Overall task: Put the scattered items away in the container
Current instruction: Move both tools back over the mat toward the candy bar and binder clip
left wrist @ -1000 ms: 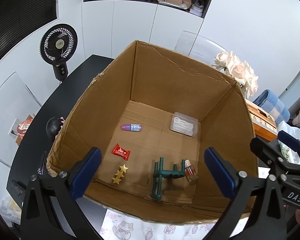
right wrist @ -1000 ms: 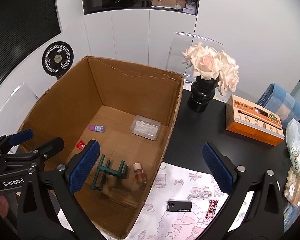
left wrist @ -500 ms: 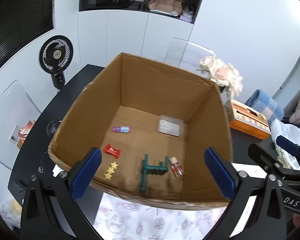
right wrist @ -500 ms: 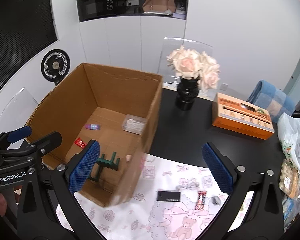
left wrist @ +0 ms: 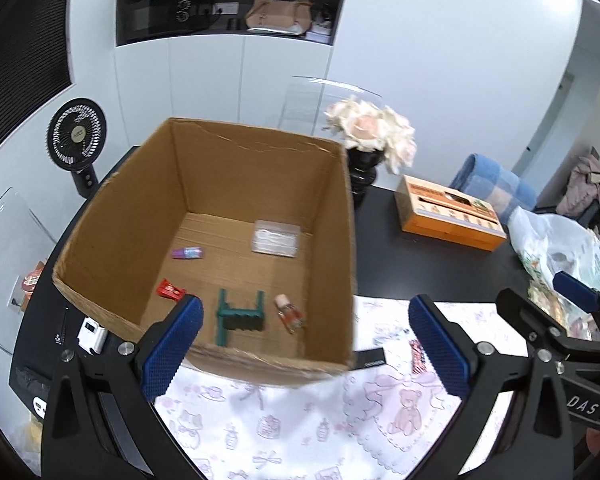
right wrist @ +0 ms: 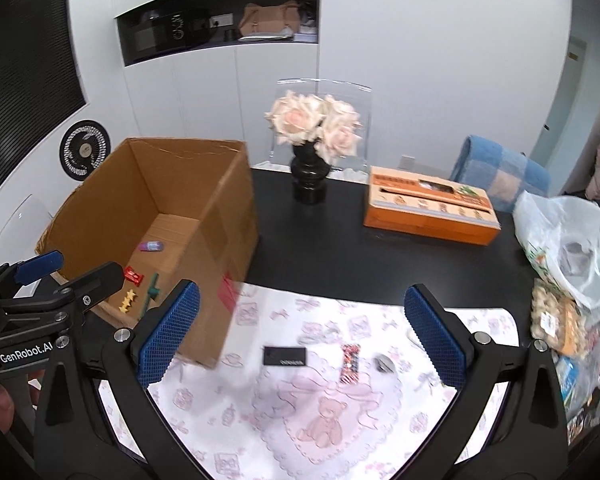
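1. Left gripper (left wrist: 304, 344) spread wide, empty, above near rim of cardboard box (left wrist: 340, 240).
2. Right gripper (right wrist: 300, 336) spread wide, empty, over patterned mat (right wrist: 324, 420).
3. Black card (right wrist: 285, 356), red packet (right wrist: 350, 363), small silver piece (right wrist: 384, 363) lie on mat, outside box.

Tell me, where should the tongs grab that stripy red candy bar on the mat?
Probably across the middle of the candy bar, pinching its two long sides. It lies flat on the mat with its ends pointing toward and away from the right tongs, so come straight down from above. The black card and silver bit lie apart from it, leaving room for the open jaws.
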`<state>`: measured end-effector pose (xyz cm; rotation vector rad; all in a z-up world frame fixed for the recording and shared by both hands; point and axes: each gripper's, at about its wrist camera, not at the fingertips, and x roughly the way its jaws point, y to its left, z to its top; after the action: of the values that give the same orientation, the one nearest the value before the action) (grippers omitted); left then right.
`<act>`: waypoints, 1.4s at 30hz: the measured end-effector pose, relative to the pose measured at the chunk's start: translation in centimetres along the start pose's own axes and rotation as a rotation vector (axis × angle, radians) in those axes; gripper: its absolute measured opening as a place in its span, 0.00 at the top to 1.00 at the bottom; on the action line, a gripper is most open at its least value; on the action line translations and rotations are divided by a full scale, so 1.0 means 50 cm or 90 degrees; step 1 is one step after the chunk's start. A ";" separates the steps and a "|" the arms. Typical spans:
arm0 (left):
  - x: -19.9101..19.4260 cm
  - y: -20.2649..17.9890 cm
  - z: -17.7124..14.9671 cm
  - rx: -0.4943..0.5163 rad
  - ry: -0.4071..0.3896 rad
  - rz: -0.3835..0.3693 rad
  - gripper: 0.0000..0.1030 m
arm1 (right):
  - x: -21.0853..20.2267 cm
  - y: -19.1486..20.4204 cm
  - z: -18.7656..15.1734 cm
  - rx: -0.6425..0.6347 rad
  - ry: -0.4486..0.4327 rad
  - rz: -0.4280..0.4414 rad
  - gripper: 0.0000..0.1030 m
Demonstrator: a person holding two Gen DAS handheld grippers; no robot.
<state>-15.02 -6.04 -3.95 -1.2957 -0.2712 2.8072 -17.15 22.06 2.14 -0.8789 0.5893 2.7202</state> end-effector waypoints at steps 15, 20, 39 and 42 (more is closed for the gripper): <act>-0.010 -0.160 -0.081 0.061 0.022 -0.049 0.01 | -0.071 -0.153 -0.112 0.060 0.011 -0.055 0.00; 0.021 -0.213 -0.116 0.079 0.046 -0.064 0.01 | -0.061 -0.208 -0.150 0.083 0.033 -0.070 0.00; 0.174 -0.346 -0.185 0.121 0.134 -0.074 0.01 | 0.048 -0.362 -0.243 0.133 0.113 -0.079 0.00; 0.199 -0.355 -0.193 0.130 0.142 -0.067 0.01 | 0.074 -0.375 -0.255 0.141 0.127 -0.069 0.00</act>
<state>-14.88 13.88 -14.46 -1.4796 -0.0406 2.4985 -7.48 33.58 -15.27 -1.0957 0.8376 2.4293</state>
